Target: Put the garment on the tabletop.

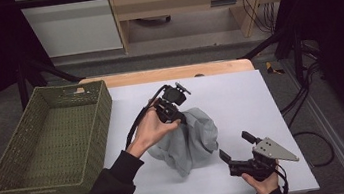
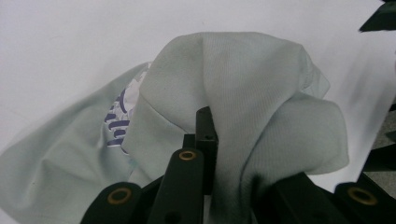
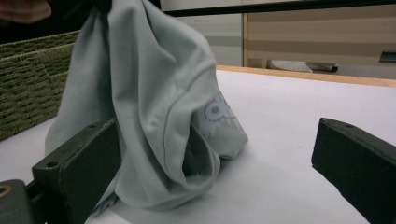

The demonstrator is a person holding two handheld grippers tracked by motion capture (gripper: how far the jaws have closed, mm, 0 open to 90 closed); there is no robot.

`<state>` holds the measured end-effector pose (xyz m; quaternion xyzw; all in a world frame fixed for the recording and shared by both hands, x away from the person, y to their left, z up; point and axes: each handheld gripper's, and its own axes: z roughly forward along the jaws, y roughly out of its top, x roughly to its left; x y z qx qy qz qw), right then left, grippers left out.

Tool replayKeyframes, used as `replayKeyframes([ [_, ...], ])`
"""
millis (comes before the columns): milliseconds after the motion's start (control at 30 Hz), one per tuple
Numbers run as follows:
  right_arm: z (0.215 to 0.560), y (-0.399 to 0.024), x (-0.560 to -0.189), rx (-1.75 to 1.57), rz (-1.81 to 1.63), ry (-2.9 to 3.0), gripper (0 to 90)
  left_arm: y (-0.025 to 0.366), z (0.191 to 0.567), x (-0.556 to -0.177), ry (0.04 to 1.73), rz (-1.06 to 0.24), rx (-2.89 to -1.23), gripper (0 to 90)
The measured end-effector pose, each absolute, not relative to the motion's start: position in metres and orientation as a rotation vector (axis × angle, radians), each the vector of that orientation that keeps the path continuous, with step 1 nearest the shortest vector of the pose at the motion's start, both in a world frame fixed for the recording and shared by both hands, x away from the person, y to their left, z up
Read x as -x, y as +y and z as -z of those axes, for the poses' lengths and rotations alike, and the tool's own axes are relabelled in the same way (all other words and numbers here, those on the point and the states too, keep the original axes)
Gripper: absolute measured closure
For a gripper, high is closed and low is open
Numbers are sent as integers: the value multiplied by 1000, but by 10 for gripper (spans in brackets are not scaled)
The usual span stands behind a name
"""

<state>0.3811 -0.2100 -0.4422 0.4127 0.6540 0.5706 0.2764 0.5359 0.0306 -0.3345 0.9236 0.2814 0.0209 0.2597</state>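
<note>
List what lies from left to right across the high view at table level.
Woven basket → left gripper shut on the grey garment → right gripper, jaws open, near the white table's front right.

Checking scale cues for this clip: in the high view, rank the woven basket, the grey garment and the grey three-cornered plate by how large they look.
Largest to smallest:
1. Woven basket, at the left of the table.
2. Grey garment, bunched at mid-table.
3. Grey three-cornered plate, on the right tool.
The gaps are plain; nearness to the camera does not blur the order.
</note>
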Motion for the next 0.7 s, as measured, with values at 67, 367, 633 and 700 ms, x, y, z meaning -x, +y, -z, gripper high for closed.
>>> replayKeyframes([
  [67,443,-211,-381,-1105,-1531,1758,16,29,342,-535,760,-56,-2503,827],
  [367,443,-211,-382,-1115,-1542,1753,16,21,381,-532,748,-6,-2581,787],
  [633,443,-211,-382,-1121,-1537,1756,16,24,381,-529,707,-24,-2596,536],
  [700,443,-211,-382,-1116,-1542,1754,16,29,378,-528,707,-38,-2590,428],
])
